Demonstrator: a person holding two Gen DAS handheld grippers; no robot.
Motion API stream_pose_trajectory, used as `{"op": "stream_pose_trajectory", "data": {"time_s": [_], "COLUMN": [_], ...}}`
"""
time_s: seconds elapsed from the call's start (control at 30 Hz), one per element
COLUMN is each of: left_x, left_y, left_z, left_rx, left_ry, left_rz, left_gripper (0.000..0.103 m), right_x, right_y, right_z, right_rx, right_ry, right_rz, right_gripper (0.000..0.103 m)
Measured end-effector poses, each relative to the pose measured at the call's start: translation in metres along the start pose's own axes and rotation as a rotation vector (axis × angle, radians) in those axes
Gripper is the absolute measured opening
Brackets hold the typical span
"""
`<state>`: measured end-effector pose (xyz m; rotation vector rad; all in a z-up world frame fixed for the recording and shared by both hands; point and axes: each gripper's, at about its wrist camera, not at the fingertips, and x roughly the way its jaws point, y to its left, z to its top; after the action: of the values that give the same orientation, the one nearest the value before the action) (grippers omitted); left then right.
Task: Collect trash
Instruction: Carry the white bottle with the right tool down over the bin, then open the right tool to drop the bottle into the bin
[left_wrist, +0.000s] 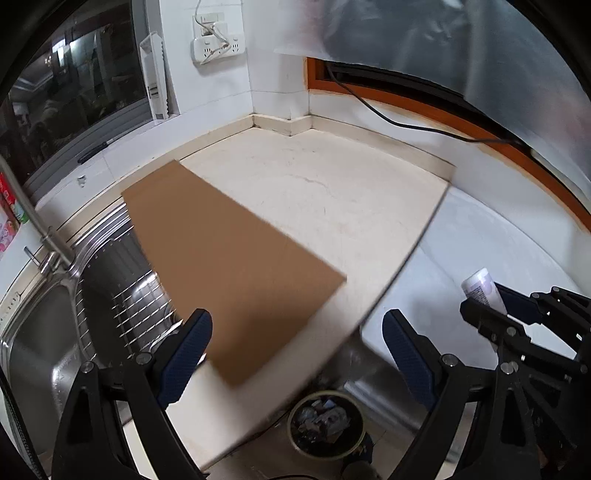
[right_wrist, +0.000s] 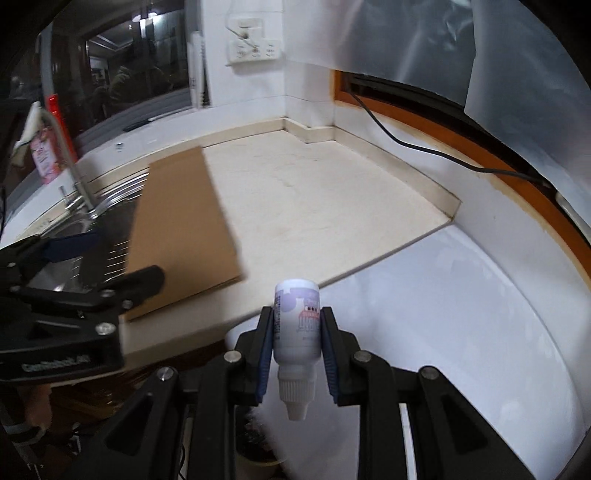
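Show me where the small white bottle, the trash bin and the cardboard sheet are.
small white bottle (right_wrist: 295, 325): right wrist view, on its printed label.
trash bin (left_wrist: 326, 394): left wrist view, on its upper rim.
cardboard sheet (left_wrist: 229, 258): left wrist view, on its flat brown middle.

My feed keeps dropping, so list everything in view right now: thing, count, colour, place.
small bottle: one, white with purple label, clamped nozzle-down in right hand-held gripper
trash bin: one, pale rim, on floor below counter edge, holds crumpled waste
cardboard sheet: one, brown, flat on counter, partly over sink
counter: one, cream, in corner
sink: one, steel, left of counter
left hand-held gripper: black, blue pads, open, empty
right hand-held gripper: black, blue pads, shut on bottle
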<state>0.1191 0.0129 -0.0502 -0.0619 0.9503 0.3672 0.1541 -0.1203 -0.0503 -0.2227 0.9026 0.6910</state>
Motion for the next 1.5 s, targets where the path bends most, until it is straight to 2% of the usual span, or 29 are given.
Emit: {"op": "stream_pose_trajectory", "data": {"time_s": [0.27, 0.53, 0.7, 1.0, 1.2, 1.33, 1.37, 1.4, 1.47, 1.5], "left_x": [-0.035, -0.024, 0.011, 0.102, 0.150, 0.165, 0.166, 0.168, 0.169, 0.169], "left_y": [0.010, 0.013, 0.007, -0.002, 0.002, 0.006, 0.006, 0.006, 0.006, 0.006], "left_z": [-0.071, -0.132, -0.169, -0.230, -0.253, -0.257, -0.257, -0.257, -0.255, -0.254], "left_rx": [0.046, 0.062, 0.080, 0.075, 0.070, 0.059, 0.057, 0.056, 0.056, 0.055], "left_ry": [0.019, 0.103, 0.166, 0.250, 0.304, 0.329, 0.332, 0.335, 0.338, 0.340], "left_rz": [-0.042, -0.049, -0.026, 0.042, 0.044, 0.034, 0.033, 0.031, 0.027, 0.023], "left_gripper": [0.092, 0.092, 0.092, 0.092, 0.092, 0.092, 0.092, 0.092, 0.092, 0.092], "right_x": [-0.038, -0.037, -0.002, 0.098, 0.158, 0.176, 0.179, 0.181, 0.182, 0.181], "right_y": [0.054, 0.070, 0.066, 0.058, 0.058, 0.055, 0.056, 0.055, 0.056, 0.056], "right_z": [-0.062, -0.120, -0.157, -0.223, -0.257, -0.263, -0.263, -0.263, -0.260, -0.258], "right_rx": [0.030, 0.104, 0.148, 0.160, 0.168, 0.185, 0.184, 0.182, 0.181, 0.176], "right_ry": [0.031, 0.097, 0.165, 0.273, 0.354, 0.358, 0.362, 0.366, 0.365, 0.359], "right_rz": [0.019, 0.068, 0.086, 0.103, 0.130, 0.157, 0.164, 0.165, 0.163, 0.158], "right_gripper": [0.024, 0.024, 0.025, 0.025, 0.025, 0.025, 0.030, 0.041, 0.050, 0.050]}}
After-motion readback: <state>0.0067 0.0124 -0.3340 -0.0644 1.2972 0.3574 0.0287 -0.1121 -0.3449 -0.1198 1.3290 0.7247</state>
